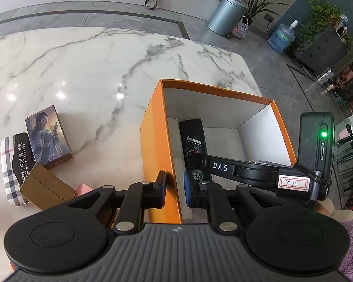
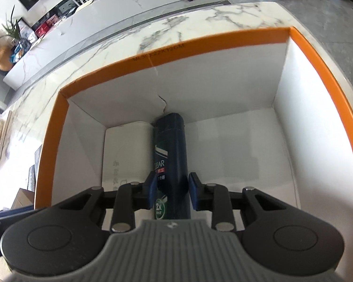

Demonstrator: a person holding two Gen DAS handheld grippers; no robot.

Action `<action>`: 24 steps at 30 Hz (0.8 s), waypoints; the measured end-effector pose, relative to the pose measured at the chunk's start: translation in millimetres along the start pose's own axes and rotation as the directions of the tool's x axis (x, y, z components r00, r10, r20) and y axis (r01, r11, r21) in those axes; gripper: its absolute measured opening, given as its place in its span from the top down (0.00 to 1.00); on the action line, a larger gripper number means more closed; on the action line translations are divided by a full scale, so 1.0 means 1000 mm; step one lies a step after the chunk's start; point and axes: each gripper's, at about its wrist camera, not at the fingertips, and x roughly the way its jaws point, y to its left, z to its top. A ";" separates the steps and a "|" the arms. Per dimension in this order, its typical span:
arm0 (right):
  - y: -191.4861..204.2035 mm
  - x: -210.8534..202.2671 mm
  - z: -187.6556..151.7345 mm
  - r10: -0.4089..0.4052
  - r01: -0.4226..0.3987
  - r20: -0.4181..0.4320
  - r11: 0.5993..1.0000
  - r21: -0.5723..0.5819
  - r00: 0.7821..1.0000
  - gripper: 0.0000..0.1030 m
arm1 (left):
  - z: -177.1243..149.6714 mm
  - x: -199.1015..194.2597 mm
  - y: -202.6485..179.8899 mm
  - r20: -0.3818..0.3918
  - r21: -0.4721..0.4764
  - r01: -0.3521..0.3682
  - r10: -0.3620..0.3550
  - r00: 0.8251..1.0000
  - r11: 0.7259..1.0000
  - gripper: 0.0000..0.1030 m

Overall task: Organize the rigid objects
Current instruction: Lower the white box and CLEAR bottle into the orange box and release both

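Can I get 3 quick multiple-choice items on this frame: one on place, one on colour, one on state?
1. Where is the dark shampoo bottle?
A. inside the box
B. on the table
C. on the floor

2. What colour is the box outside?
A. green
B. orange
C. black

3. What do the left tongs straddle?
A. the bottle
B. nothing
C. the box wall

Key: A, it lies on the box floor beside a white box, between the right tongs; B, orange walls and rim; C, one finger on each side of the wall.

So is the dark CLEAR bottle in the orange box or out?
In: the CLEAR bottle lies on the orange box floor beside a white item.
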 end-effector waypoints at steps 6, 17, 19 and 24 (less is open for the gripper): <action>0.006 0.000 -0.001 -0.038 0.038 -0.002 0.999 -0.021 0.999 0.66 | 0.000 0.000 0.000 0.001 -0.006 0.001 -0.001 1.000 1.000 0.84; 0.003 -0.017 -0.015 -0.061 0.061 0.017 0.998 -0.019 0.998 0.65 | -0.001 0.000 -0.002 0.006 -0.006 -0.020 0.021 1.000 1.000 0.84; 0.003 -0.017 -0.018 -0.059 0.059 0.011 0.998 -0.027 0.998 0.74 | -0.001 0.000 -0.003 0.007 -0.006 -0.028 0.028 1.000 1.000 0.84; -0.002 -0.014 -0.017 -0.026 0.026 0.022 0.999 -0.019 0.999 0.74 | -0.002 -0.001 -0.005 0.008 -0.006 -0.035 0.035 0.999 0.999 0.84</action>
